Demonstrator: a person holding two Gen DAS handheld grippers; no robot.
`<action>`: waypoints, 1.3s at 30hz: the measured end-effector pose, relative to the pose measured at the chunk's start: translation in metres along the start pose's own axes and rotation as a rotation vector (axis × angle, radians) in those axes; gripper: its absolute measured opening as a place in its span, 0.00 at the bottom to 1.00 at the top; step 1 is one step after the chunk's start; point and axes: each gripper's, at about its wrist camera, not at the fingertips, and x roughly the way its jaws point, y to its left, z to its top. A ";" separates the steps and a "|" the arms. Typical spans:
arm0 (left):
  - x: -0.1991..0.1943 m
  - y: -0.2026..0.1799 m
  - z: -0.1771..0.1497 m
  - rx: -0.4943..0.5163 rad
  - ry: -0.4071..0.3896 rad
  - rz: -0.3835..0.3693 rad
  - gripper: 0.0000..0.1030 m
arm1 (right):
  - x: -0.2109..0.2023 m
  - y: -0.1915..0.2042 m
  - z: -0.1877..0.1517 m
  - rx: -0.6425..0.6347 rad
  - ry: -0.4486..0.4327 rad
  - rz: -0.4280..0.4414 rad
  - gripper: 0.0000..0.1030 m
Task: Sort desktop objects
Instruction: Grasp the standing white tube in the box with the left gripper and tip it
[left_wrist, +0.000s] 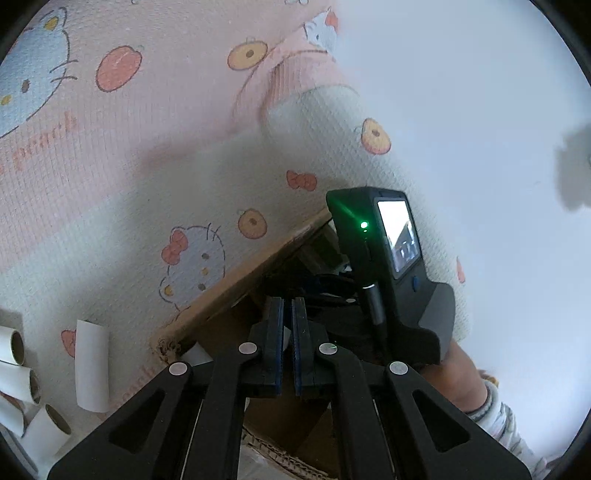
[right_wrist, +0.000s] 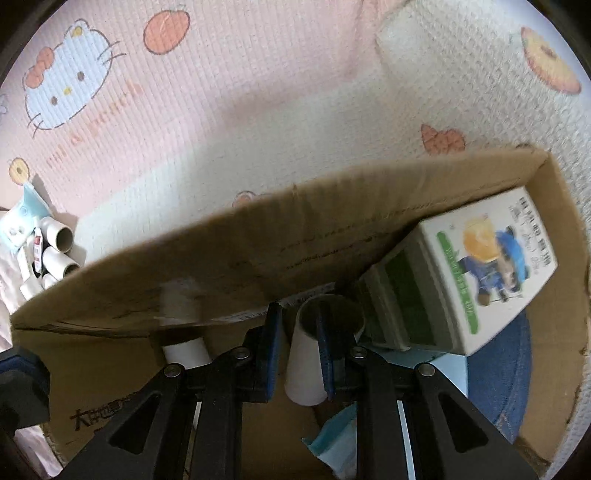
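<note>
In the right wrist view my right gripper (right_wrist: 299, 325) points down into an open cardboard box (right_wrist: 258, 251). It is shut on the wall of a white paper tube (right_wrist: 304, 369): one finger stands inside the tube's mouth, the other outside. A second white tube (right_wrist: 186, 350) stands to its left in the box. In the left wrist view my left gripper (left_wrist: 288, 321) hovers over the box's edge (left_wrist: 240, 280) with its pads nearly together and nothing clearly held. More white tubes (left_wrist: 92, 369) lie on the cartoon-print mat to the left.
A green-and-white carton (right_wrist: 480, 266), blue denim cloth (right_wrist: 506, 369) and a light-blue packet (right_wrist: 332, 435) lie in the box. Loose tubes (right_wrist: 61, 236) and packets (right_wrist: 22, 218) sit outside it at the left. The right gripper's body (left_wrist: 388, 258) and a person's arm (left_wrist: 465, 380) are close to the left gripper.
</note>
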 end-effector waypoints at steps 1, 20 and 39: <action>0.002 0.000 0.000 0.002 0.007 0.003 0.04 | 0.006 0.011 0.005 -0.005 0.005 0.002 0.16; 0.071 -0.046 -0.014 0.072 0.307 0.083 0.21 | -0.030 -0.031 -0.068 -0.036 0.090 0.283 0.16; 0.142 -0.048 -0.040 0.089 0.498 0.251 0.17 | -0.044 -0.053 -0.099 -0.115 0.120 0.319 0.16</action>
